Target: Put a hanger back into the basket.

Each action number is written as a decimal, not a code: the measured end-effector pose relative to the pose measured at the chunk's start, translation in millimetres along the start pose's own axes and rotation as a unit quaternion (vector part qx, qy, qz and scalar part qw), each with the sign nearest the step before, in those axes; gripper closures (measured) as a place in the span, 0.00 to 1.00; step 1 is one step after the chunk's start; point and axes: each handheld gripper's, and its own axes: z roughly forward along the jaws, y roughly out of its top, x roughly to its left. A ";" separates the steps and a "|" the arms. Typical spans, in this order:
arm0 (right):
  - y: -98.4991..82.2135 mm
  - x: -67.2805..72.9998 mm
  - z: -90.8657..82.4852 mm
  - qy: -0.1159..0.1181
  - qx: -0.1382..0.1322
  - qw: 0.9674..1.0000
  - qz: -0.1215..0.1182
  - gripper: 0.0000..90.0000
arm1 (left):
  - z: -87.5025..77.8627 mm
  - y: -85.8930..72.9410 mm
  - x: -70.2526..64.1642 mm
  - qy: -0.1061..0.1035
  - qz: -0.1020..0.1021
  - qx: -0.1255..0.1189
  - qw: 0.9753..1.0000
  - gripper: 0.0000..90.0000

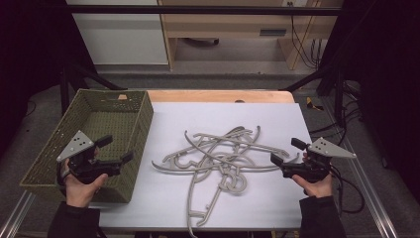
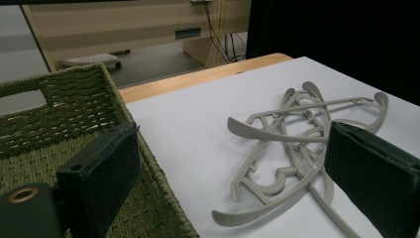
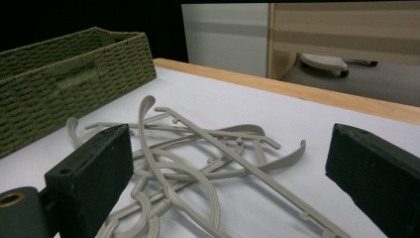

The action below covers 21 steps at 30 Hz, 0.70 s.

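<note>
Several grey plastic hangers lie in a tangled pile on the white table top. A green woven basket stands at the table's left with nothing seen inside it. My left gripper is held over the basket's right wall, open, pointing toward the pile. My right gripper hovers just right of the pile, open, pointing left at it. In the left gripper view the hangers lie ahead between the wide jaws of the left gripper, beside the basket. The right gripper faces the hangers with nothing between its pads.
A wooden strip edges the table's far side. Metal rails run along both table sides. Light cabinets and a desk stand on the floor beyond. In the right gripper view the basket rises past the pile. One hanger's hook reaches the near table edge.
</note>
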 end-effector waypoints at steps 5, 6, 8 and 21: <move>-0.3 0.1 2.5 0.005 0.013 1.000 -0.007 0.06 | -1.9 0.5 1.3 0.003 0.003 -0.002 1.000 0.08; -0.5 0.3 2.9 0.005 0.015 1.000 -0.008 0.06 | -1.9 0.3 1.4 0.004 0.003 -0.001 1.000 0.08; -0.8 0.5 4.7 0.005 0.021 1.000 -0.010 0.06 | -1.9 0.0 1.5 0.004 0.005 -0.002 1.000 0.08; -2.0 1.3 27.7 0.017 0.076 0.996 -0.043 0.08 | 0.0 -2.0 4.0 0.012 0.008 0.002 1.000 0.07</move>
